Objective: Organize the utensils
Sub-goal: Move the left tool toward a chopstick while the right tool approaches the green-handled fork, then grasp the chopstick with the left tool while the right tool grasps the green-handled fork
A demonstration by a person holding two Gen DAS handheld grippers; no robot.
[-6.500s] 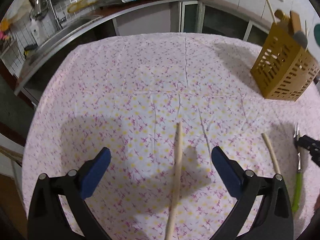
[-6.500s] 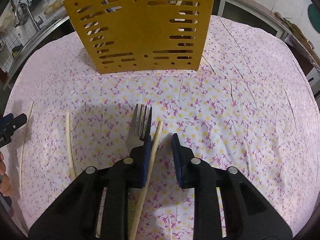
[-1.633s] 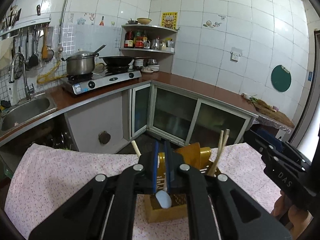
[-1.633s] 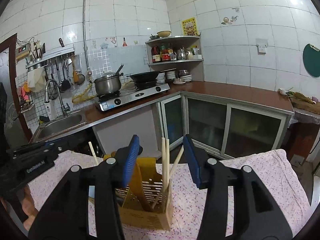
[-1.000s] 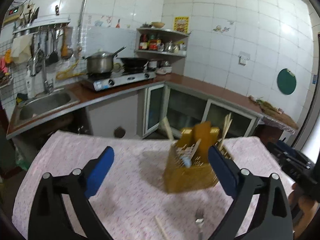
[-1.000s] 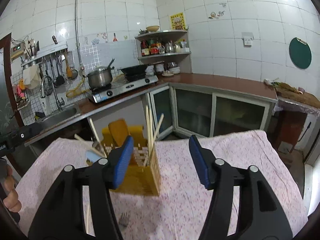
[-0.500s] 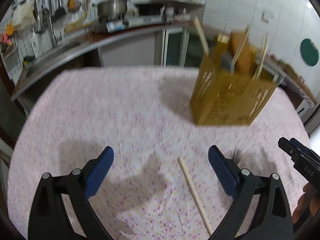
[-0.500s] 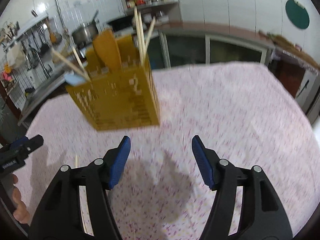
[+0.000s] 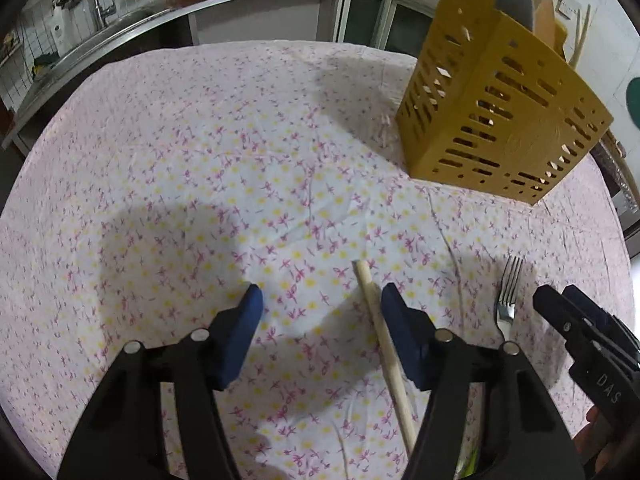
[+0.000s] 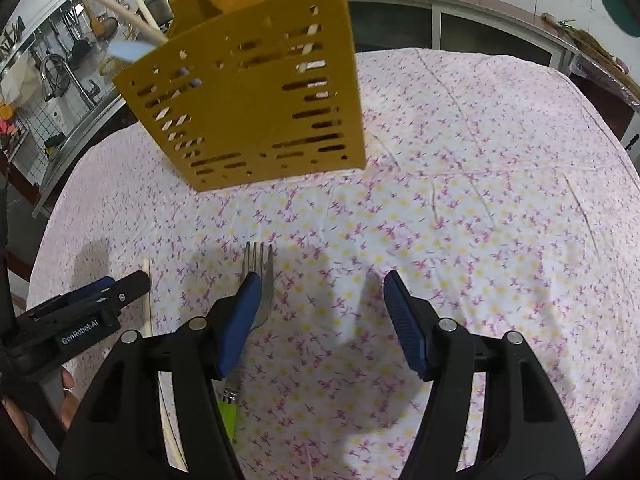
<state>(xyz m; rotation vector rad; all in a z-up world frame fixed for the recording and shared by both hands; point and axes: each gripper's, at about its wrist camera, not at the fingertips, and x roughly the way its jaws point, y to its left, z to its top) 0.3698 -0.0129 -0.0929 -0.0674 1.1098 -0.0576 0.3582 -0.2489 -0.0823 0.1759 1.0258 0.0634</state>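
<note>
A yellow slotted utensil holder (image 9: 500, 120) stands on the floral tablecloth at the far right, with chopsticks and spatulas in it; it also fills the upper middle of the right wrist view (image 10: 248, 96). My left gripper (image 9: 320, 316) is open, low over the cloth, with a wooden chopstick (image 9: 384, 348) lying just inside its right finger. My right gripper (image 10: 322, 308) is open, low over the cloth, with a green-handled fork (image 10: 256, 280) under its left finger. The fork also shows in the left wrist view (image 9: 507, 296).
The table carries a pink floral cloth (image 9: 200, 160). A kitchen counter with a sink (image 9: 100, 40) and a gas stove runs behind the table. Each gripper shows in the other's view, the right one (image 9: 580, 344) and the left one (image 10: 80, 312).
Both grippers came down from above the holder to just over the cloth. The left jaws narrowed somewhat around the chopstick; the right now straddles the fork.
</note>
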